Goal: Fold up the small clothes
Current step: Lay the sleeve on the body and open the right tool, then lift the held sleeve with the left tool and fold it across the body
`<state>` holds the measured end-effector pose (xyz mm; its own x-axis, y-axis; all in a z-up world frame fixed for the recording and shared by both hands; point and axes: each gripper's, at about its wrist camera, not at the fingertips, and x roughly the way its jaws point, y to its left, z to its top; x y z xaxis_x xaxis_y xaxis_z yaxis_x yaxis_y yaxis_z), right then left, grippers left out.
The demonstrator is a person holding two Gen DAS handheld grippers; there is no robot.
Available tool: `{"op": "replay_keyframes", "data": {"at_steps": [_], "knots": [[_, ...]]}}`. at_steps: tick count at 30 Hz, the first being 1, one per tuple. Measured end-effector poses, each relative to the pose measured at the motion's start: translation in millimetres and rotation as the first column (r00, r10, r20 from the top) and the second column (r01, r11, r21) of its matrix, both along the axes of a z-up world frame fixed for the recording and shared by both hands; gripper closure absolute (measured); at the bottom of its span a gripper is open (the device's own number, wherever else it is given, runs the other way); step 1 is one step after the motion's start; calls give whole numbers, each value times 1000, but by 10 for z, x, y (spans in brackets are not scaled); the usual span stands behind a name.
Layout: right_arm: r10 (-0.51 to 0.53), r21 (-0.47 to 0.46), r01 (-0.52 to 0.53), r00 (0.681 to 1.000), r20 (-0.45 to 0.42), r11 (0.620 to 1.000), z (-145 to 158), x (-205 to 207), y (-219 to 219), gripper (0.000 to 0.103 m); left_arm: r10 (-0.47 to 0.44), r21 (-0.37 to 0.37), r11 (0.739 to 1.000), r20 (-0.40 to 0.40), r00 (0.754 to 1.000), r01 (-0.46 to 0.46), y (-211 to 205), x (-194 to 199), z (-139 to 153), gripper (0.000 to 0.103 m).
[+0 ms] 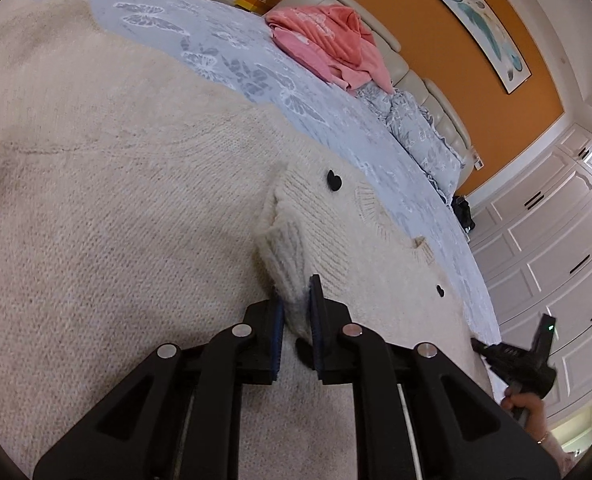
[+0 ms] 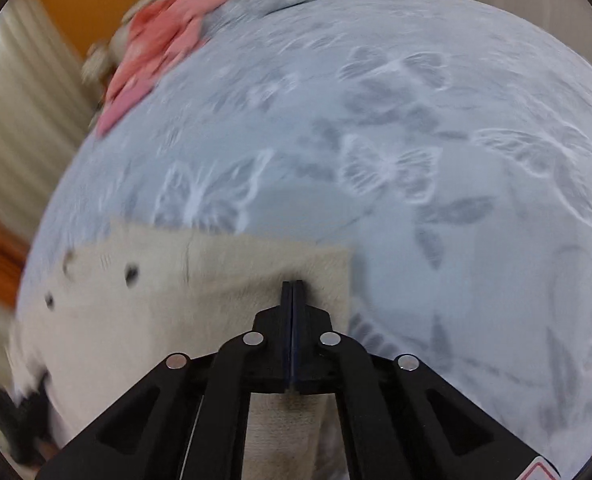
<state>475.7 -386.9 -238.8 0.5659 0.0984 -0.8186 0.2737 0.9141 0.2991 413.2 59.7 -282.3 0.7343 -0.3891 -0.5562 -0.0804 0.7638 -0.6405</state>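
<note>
1. The left tool (image 1: pixel 296 312) grips the ribbed cuff (image 1: pixel 286 256) of the cream cardigan (image 1: pixel 116 200), at 6 o'clock in its view.
2. The right tool (image 2: pixel 292 292) is clenched with nothing visibly between its fingers, over the cardigan's corner.
3. The cardigan lies flat on the blue bed (image 1: pixel 236 44).
4. A pink garment (image 1: pixel 331 40) lies at 1 o'clock, well apart.

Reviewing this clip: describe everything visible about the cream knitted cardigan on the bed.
The cream knitted cardigan is fuzzy, ribbed at its cuff, with small black heart-shaped buttons along its front. It lies spread flat on the pale blue butterfly-print bedspread. One sleeve is folded onto the body, its cuff pinched in the left claw. The right claw, shut, is over a corner of the knit; contact is unclear through blur.
</note>
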Motion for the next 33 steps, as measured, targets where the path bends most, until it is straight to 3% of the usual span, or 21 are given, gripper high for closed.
{"op": "replay_keyframes", "data": {"at_steps": [3,4,5,6,8,11,12,13,15,16,19,22,25,27,30,32,33], "knots": [[63,-4,-63,996,61,998,149,-91,152,101,0,-11,1000,5,1000,0,20,-16,-18,91],[87,-42,-86,996,37,995,96,-86,210,102,-1,-17,1000,7,1000,1,27,-20,-19,91],[93,-96,-98,994,-50,991,-63,-39,243,103,-1,-20,1000,7,1000,1,32,-22,-20,91],[89,-95,-94,995,-55,991,-111,-50,219,103,-1,-25,1000,7,1000,1,38,-25,-13,91],[32,-95,-34,999,-26,995,73,-181,241,100,4,-44,999,-3,1000,-4,74,-46,-3,91],[113,-74,-107,991,75,991,444,-602,511,97,50,-41,998,-25,998,-51,267,-230,179,87],[144,-85,-136,986,90,987,510,-735,597,96,72,-47,996,1,997,-72,370,-318,254,80],[188,-98,-179,977,100,979,577,-960,721,92,123,-82,989,44,991,-119,610,-468,367,63],[251,-94,-242,963,97,966,604,-1264,873,88,271,-130,956,38,962,-264,1186,-653,508,38],[285,-95,-277,955,87,956,592,-1465,968,88,338,-142,933,25,941,-332,1444,-698,547,33],[312,-118,-305,949,51,945,558,-1815,1144,88,526,-103,845,-15,850,-524,2313,-741,659,29],[323,-115,-319,946,13,941,514,-2031,1295,85,642,-27,766,-35,766,-642,3039,-652,764,28],[323,-93,-323,946,-25,942,469,-2217,1410,81,698,40,716,-67,713,-697,3541,-457,788,28],[325,-88,-328,944,-50,940,450,-2308,1470,81,703,68,711,-124,701,-700,3711,-330,688,28],[326,-111,-335,941,-92,936,465,-2460,1559,78,683,48,716,-253,685,-696,3898,-168,395,29],[310,-119,-322,944,-109,939,476,-2524,1575,71,701,48,702,-222,678,-711,3900,-194,340,31],[304,-116,-316,946,-116,941,474,-2541,1572,70,701,49,704,-206,683,-708,3899,-195,354,42]]}}
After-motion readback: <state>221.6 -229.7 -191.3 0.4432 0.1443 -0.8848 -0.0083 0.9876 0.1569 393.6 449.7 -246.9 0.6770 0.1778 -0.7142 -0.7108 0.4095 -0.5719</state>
